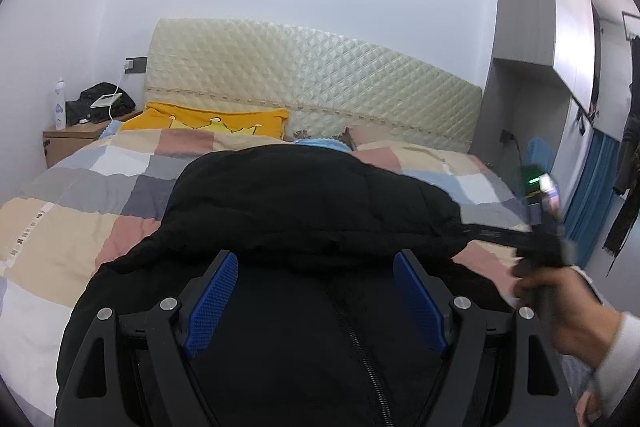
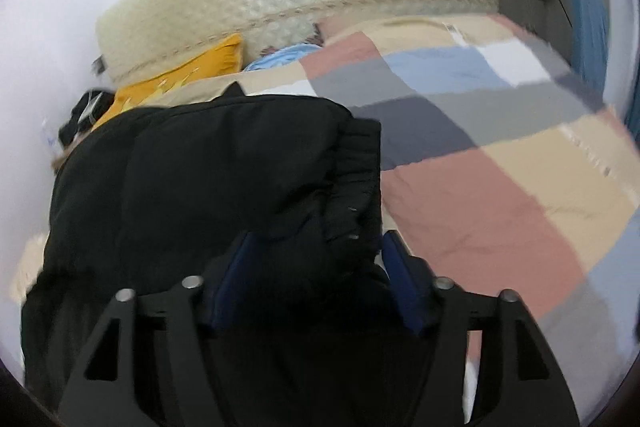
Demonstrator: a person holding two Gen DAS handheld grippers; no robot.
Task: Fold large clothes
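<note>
The black padded jacket (image 1: 304, 211) lay in a thick bundle on the bed's patchwork quilt (image 1: 72, 211), toward the foot edge nearest me, its zipper (image 1: 360, 351) running up the middle under my left tool (image 1: 316, 301). That tool hung just over the front panel with its blue pads (image 1: 212, 303) set wide and nothing pressed between them. My right tool (image 2: 316, 287) stood at the jacket's right side, where a ribbed cuff or hem (image 2: 356, 183) slumped down between the pads; they stood apart and I could not see them pinching the cloth, so I judged it released, the cloth merely lying in the gap.

My worry was the padding: I judged that such a puffy layer could spring back and undo the fold with neither tool holding it down. The loose cuff might also snag on a pad as I drew the right tool away and drag the layer askew.

My right hand (image 1: 560, 311), in a white sleeve (image 1: 616, 359), gripped its handle low at the right, blurred, tilted steeply down at the bed. The left tool pointed gently downward toward the headboard (image 1: 312, 87).
</note>
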